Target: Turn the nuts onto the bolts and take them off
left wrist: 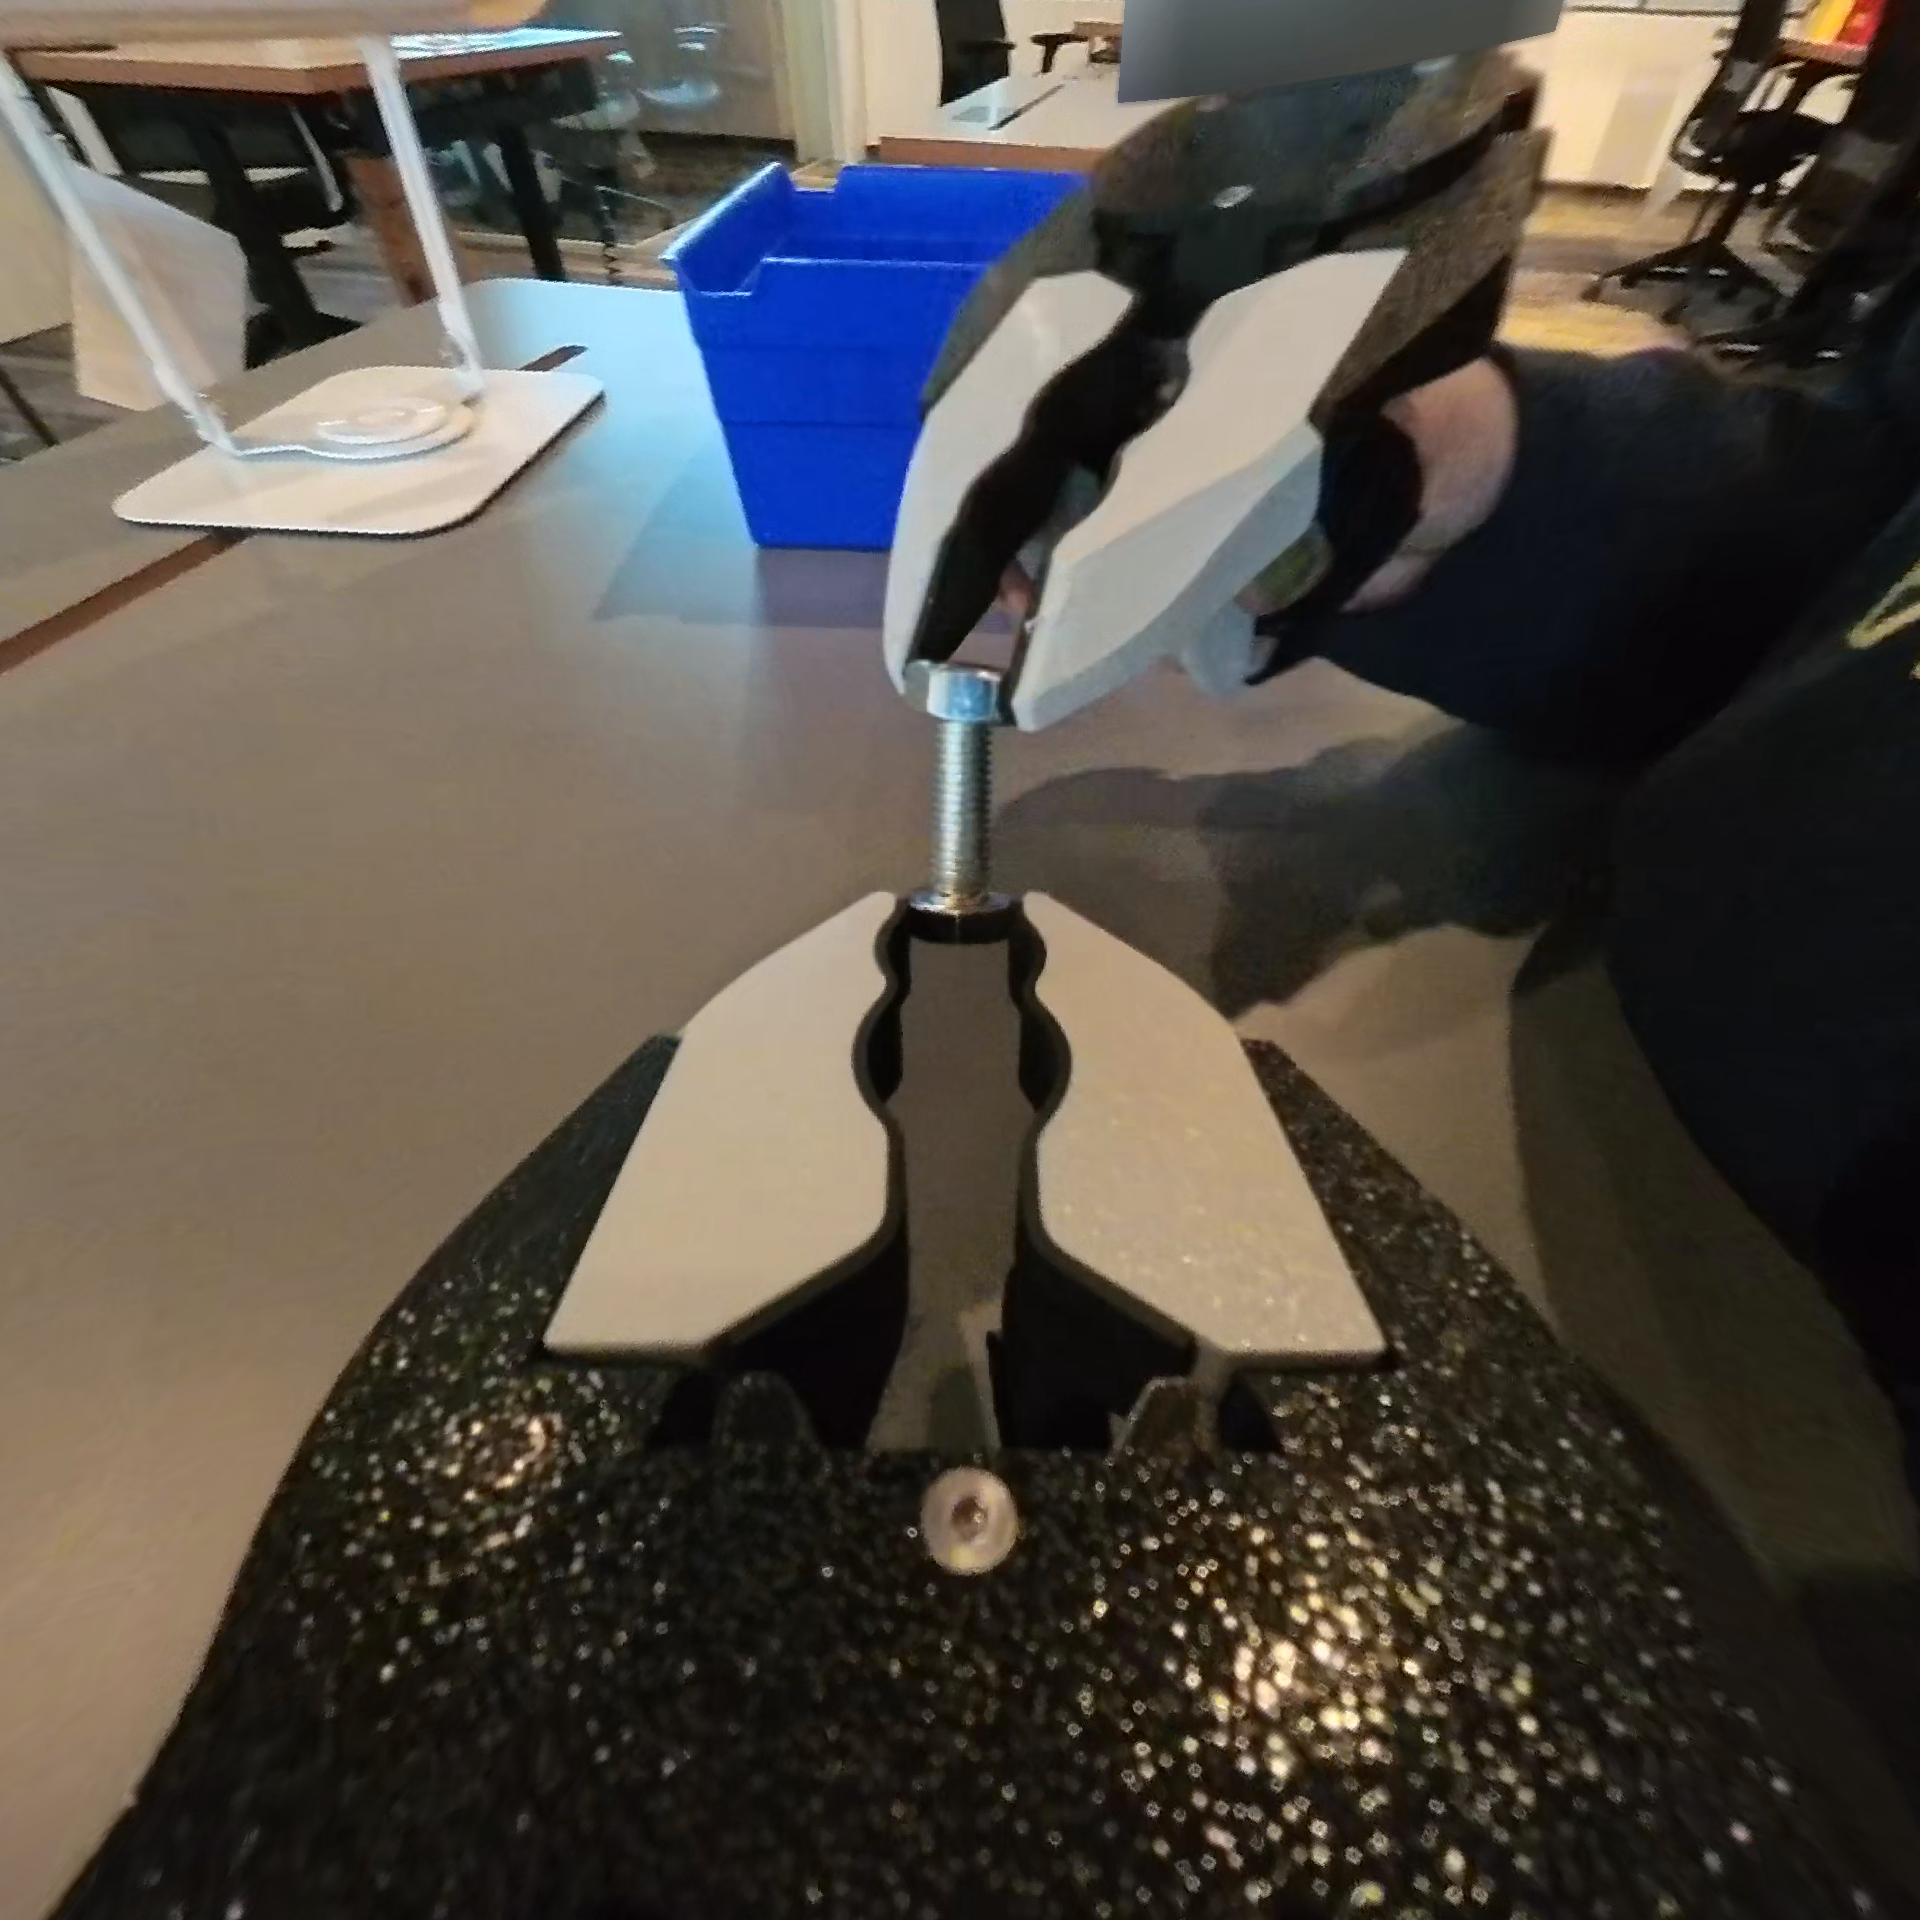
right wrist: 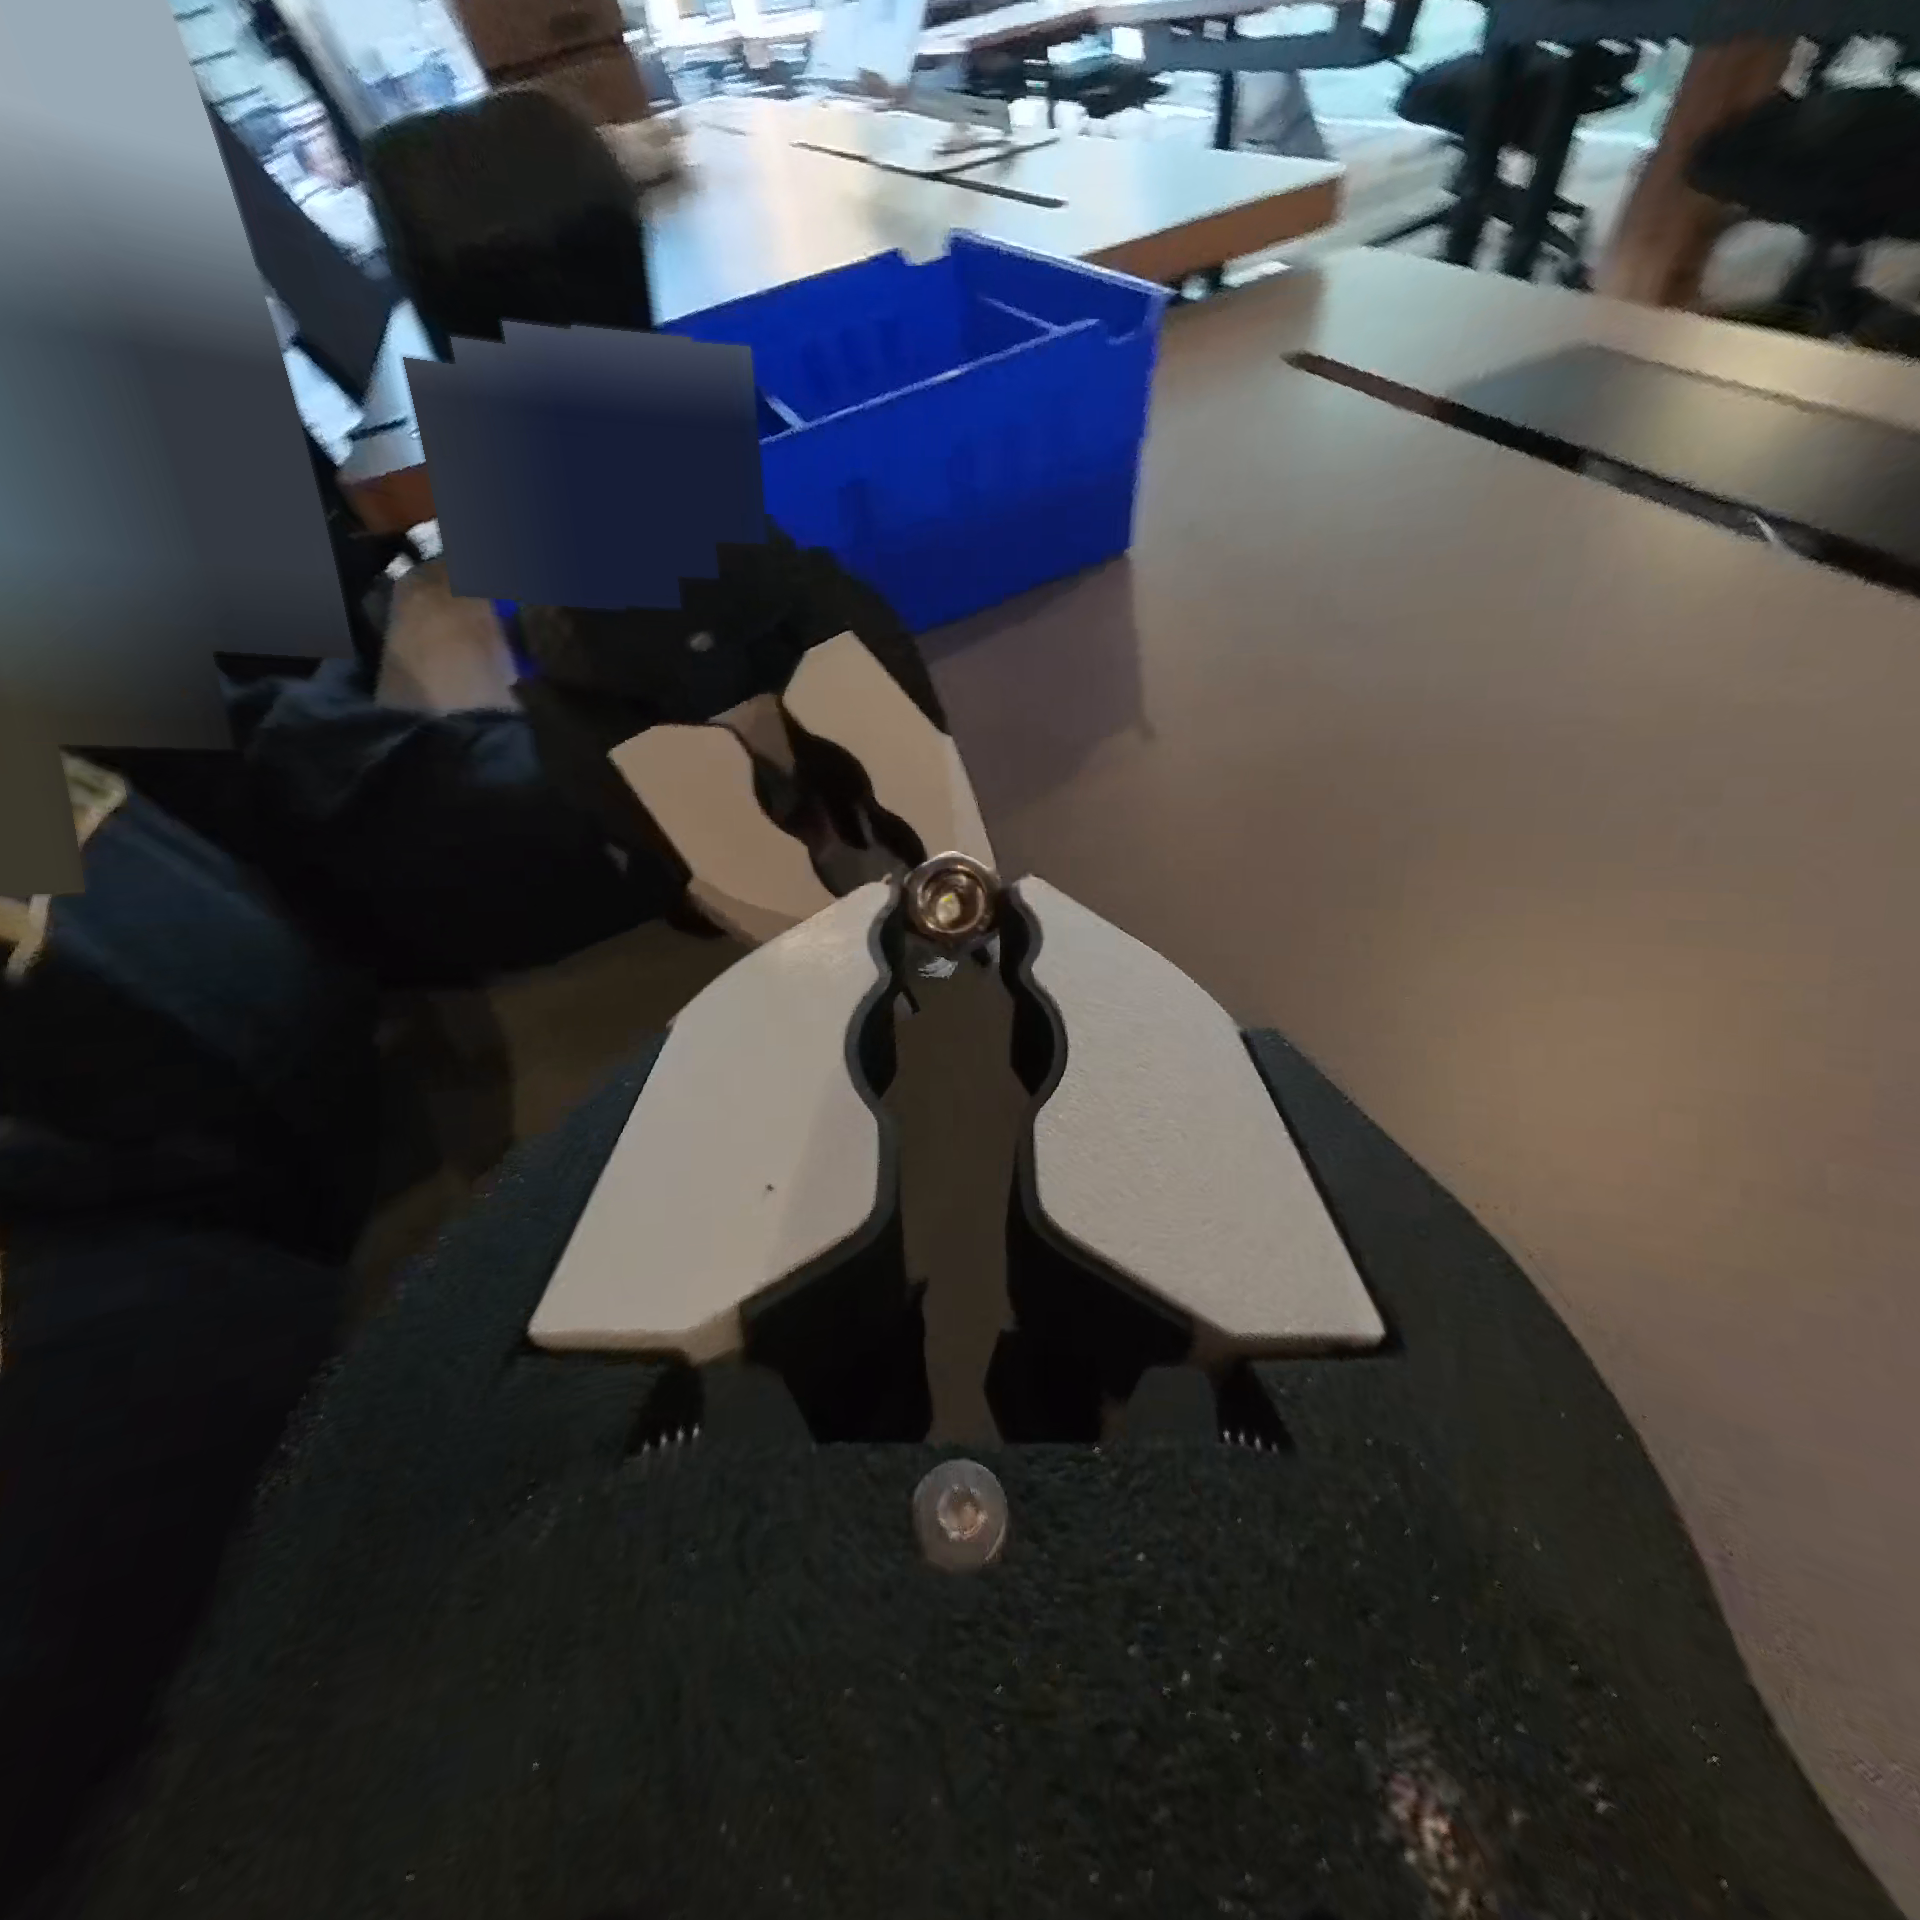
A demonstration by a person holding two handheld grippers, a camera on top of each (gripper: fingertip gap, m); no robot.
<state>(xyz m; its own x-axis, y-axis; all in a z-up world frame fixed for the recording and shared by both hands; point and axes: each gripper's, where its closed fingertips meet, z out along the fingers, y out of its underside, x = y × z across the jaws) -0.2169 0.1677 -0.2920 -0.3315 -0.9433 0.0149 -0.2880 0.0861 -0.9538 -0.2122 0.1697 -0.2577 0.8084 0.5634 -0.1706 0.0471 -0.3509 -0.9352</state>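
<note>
Speckled black tongs (left wrist: 961, 920), grey fingers (left wrist: 748, 1143)

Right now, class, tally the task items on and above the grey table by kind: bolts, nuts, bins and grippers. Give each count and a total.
Bolts: 1, the silver bolt, upright
Nuts: 1, the dark nut at its lower end
Bins: 1, the blue bin
Grippers: 2, the left gripper and the right gripper
Total: 5

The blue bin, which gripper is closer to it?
Right. The right gripper holds the bolt by its head, nearer the blue bin. The left gripper grips the nut below, farther back.
</note>
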